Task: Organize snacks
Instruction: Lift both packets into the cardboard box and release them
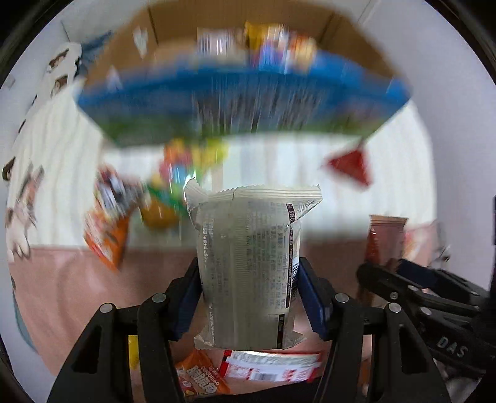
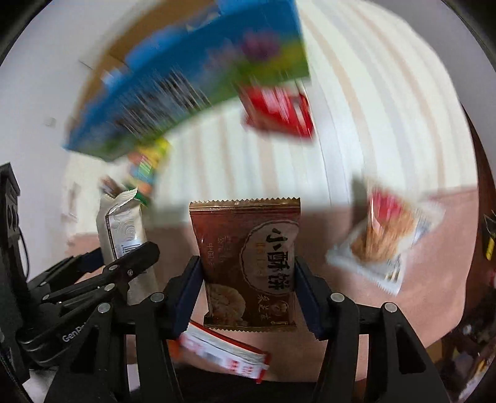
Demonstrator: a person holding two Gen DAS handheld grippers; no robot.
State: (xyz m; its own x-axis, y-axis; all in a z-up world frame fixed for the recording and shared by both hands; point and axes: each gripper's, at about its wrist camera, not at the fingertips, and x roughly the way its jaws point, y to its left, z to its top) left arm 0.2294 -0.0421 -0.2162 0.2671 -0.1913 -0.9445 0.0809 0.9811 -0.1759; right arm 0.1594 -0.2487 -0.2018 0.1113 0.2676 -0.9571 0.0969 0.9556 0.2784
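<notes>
The left gripper (image 1: 249, 291) has its fingers clenched on a silver snack packet (image 1: 248, 257), which stands upright in the middle of the left wrist picture. The right gripper (image 2: 248, 290) has its fingers clenched on a brown cookie packet (image 2: 248, 263), upright in the middle of the right wrist picture. Both packets are off the pink surface (image 1: 62, 294) below them.

This looks like the carrying step: each hand has picked one snack and now needs a place for it. At the top of the left wrist picture sits a cardboard box (image 1: 173, 28) with some blurred snacks inside, and a blue and green snack box (image 1: 241, 102) lies in front of it. More loose snacks wait around: an orange packet (image 1: 107, 238) at the left, a red packet (image 2: 279, 108) in the upper middle of the right wrist picture, and a white packet (image 2: 384, 245) at its right.

The next move probably calls for lifting both packets over the blue and green box and letting go inside the cardboard box, without bumping the two grippers, which are near each other.
</notes>
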